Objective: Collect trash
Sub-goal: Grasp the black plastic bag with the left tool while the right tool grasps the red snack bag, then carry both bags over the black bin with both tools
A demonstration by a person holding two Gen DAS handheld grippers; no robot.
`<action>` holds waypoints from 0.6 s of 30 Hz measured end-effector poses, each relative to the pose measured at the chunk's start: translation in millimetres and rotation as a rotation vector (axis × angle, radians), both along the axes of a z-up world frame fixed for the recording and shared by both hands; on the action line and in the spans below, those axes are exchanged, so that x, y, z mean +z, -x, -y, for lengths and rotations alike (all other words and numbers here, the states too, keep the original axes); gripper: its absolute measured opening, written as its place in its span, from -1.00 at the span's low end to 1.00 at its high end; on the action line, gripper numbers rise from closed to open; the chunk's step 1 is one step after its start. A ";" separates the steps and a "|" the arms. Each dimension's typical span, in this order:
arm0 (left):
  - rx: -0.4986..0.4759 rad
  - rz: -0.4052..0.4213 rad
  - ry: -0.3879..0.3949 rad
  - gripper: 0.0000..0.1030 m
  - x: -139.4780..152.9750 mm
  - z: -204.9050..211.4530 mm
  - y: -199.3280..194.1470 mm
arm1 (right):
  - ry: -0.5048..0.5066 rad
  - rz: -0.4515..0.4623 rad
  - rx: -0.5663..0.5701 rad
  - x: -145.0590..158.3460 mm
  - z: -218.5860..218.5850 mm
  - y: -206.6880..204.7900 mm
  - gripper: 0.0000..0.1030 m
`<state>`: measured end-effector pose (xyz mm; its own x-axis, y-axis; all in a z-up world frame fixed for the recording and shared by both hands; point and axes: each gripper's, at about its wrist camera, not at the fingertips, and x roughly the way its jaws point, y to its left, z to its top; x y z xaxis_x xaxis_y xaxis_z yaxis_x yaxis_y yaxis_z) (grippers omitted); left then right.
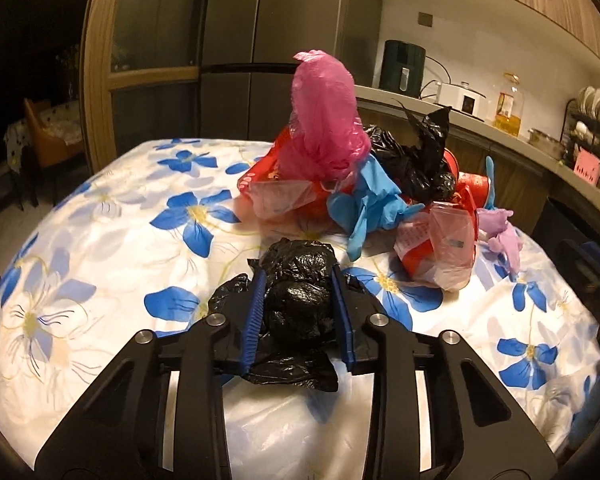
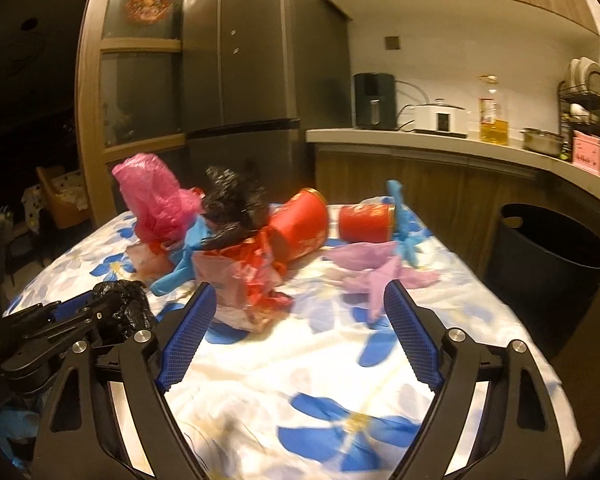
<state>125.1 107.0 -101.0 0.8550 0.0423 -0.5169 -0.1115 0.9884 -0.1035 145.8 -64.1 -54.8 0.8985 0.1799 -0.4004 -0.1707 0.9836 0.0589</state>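
A crumpled black plastic bag (image 1: 296, 304) lies on the flowered tablecloth (image 1: 100, 240), and my left gripper (image 1: 299, 276) is shut on it, blue pads pressing both sides. Behind it is a trash pile: a pink bag (image 1: 324, 120), another black bag (image 1: 416, 152), a blue glove (image 1: 368, 204), a red-and-clear wrapper (image 1: 440, 248) and a purple glove (image 1: 504, 232). In the right wrist view my right gripper (image 2: 299, 288) stands open above the cloth with nothing between its fingers. The wrapper (image 2: 244, 280) is by its left finger and the purple glove (image 2: 372, 272) by its right. Two red cans (image 2: 300, 224) lie behind.
A black waste bin (image 2: 548, 264) stands on the floor right of the table. A kitchen counter (image 2: 420, 136) behind carries appliances and an oil bottle (image 2: 492, 116). A tall fridge (image 2: 252, 60) and a wooden cabinet stand at the back. Chairs sit in the dark at left.
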 end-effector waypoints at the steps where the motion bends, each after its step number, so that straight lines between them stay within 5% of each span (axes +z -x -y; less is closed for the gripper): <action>1: -0.003 0.005 0.010 -0.45 0.2 -1.4 1.2 | -0.008 -0.009 0.012 -1.8 -4.3 -5.4 0.61; 18: -0.010 0.063 0.042 -0.47 12.4 -10.1 10.3 | -0.005 -0.083 0.024 -27.5 -49.0 -71.3 0.51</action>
